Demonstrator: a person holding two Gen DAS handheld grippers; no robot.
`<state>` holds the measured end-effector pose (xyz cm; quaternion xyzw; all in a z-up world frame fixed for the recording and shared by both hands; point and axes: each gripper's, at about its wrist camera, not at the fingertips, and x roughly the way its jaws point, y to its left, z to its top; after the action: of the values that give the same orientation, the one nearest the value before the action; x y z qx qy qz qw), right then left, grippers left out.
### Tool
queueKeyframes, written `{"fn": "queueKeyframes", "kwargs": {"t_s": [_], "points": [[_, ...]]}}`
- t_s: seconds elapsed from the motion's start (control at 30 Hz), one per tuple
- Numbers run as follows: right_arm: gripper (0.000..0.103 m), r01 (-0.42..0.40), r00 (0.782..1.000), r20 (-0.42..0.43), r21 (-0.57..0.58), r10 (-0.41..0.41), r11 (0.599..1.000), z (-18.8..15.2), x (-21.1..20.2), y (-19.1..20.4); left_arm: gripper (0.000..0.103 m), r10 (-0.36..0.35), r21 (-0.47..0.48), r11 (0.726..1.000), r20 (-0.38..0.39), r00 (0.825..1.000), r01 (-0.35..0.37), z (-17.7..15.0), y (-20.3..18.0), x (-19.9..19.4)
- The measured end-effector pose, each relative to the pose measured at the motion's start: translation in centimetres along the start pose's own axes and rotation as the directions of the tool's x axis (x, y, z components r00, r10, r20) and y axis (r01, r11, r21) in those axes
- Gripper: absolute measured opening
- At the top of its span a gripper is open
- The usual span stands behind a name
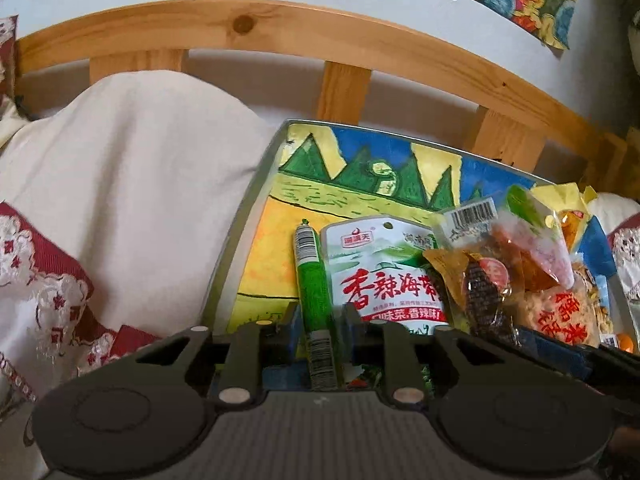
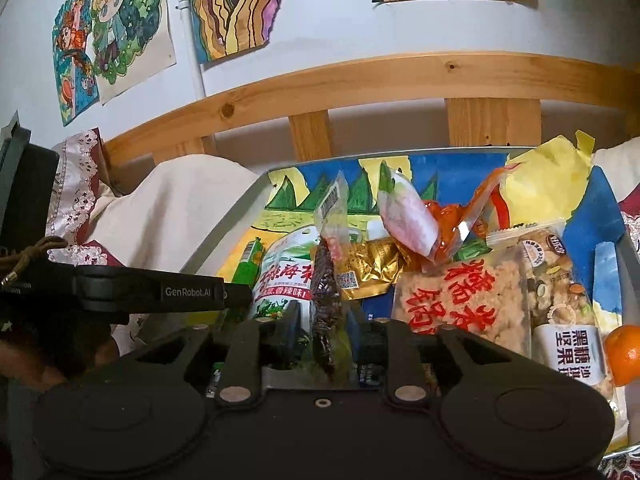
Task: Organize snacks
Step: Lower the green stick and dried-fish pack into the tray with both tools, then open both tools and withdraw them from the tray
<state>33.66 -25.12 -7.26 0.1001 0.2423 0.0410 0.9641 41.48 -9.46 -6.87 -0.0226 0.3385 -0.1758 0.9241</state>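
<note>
A metal tray (image 1: 240, 220) lined with a coloured drawing holds a heap of snack packs. In the left wrist view a thin green sausage stick (image 1: 314, 280) lies lengthwise between the blue pads of my left gripper (image 1: 320, 312), with a small gap on each side. Just to its right is a white seaweed pack with red lettering (image 1: 384, 276). In the right wrist view a dark, narrow clear-wrapped snack (image 2: 324, 280) stands between the pads of my right gripper (image 2: 324, 312), which also stand slightly off it. Both grippers are over the tray's near edge.
A rice-cracker pack (image 2: 460, 304), a nut-bar pack (image 2: 560, 292) and a mandarin (image 2: 624, 352) fill the tray's right side. A cream pillow (image 1: 140, 160) lies left of the tray, with a wooden headboard (image 1: 280, 24) behind. The left gripper's black finger (image 2: 192, 292) reaches in from the left.
</note>
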Motion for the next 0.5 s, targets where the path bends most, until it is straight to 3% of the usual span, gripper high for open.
{"fn": "queueKeyframes", "kwargs": {"t_s": [0.17,0.3,0.37,0.5], "points": [[0.049,0.024,1.000,0.012,-0.028,-0.024,0.999,0.3,-1.2,0.1,0.059,0.025,-0.005,1.000,0.009,1.000,-0.025,-0.2,0.4,-0.9],[0.059,0.035,0.999,0.033,-0.038,-0.034,0.999,0.9,-2.8,0.3,0.067,0.027,-0.019,0.999,0.053,0.998,-0.026,0.0,0.5,-3.1],[0.064,0.043,0.998,0.051,-0.046,-0.041,0.998,1.4,-4.0,0.5,0.077,0.026,-0.033,0.999,0.084,0.996,-0.023,0.1,0.6,-4.5],[0.073,0.047,0.996,0.084,-0.036,-0.044,0.998,2.3,-6.2,0.8,0.082,0.029,-0.055,0.998,0.146,0.989,-0.021,0.7,0.5,-7.6]]}}
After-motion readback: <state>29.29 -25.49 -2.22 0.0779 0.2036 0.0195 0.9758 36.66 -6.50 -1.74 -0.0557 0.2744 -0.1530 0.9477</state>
